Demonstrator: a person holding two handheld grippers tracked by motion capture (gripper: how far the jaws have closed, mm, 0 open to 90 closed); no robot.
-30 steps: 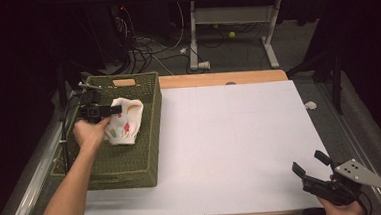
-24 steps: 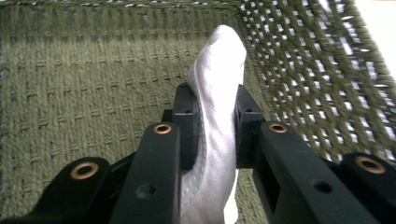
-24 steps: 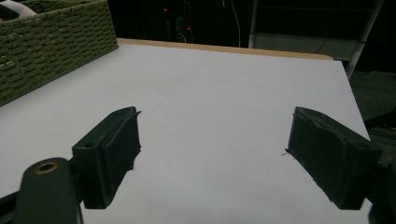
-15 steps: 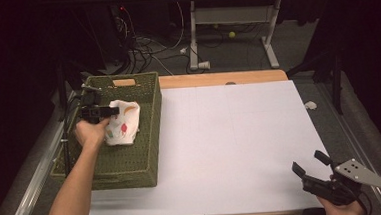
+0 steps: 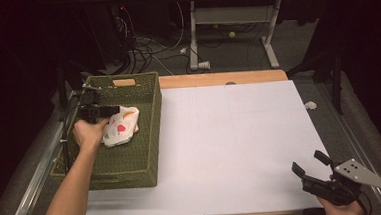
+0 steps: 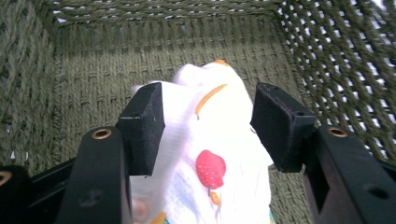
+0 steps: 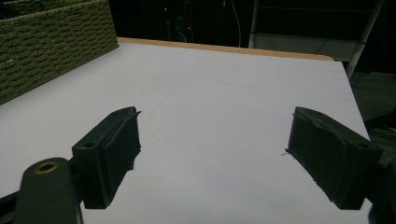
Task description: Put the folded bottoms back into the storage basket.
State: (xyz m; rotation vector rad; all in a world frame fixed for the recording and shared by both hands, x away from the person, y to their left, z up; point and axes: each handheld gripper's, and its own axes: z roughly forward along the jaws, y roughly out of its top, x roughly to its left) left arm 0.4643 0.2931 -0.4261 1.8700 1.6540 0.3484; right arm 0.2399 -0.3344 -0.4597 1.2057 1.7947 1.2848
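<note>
A white cloth printed with red and orange fruit lies inside the green woven basket at the table's left. My left gripper hovers over it inside the basket. In the left gripper view the cloth bulges up between the two pads. The jaws have just been opening, and there is a gap at the right pad, so the left gripper is open. My right gripper rests at the table's near right corner. It is open and nothing is in it.
A white sheet covers the tabletop, with a wooden strip along the far edge. A small white scrap lies beyond the right edge. Cables and desk legs stand on the dark floor behind. The basket wall rises at far left in the right gripper view.
The left jaws have parted from the cloth, which stays in the basket. Neither hand has shifted.
</note>
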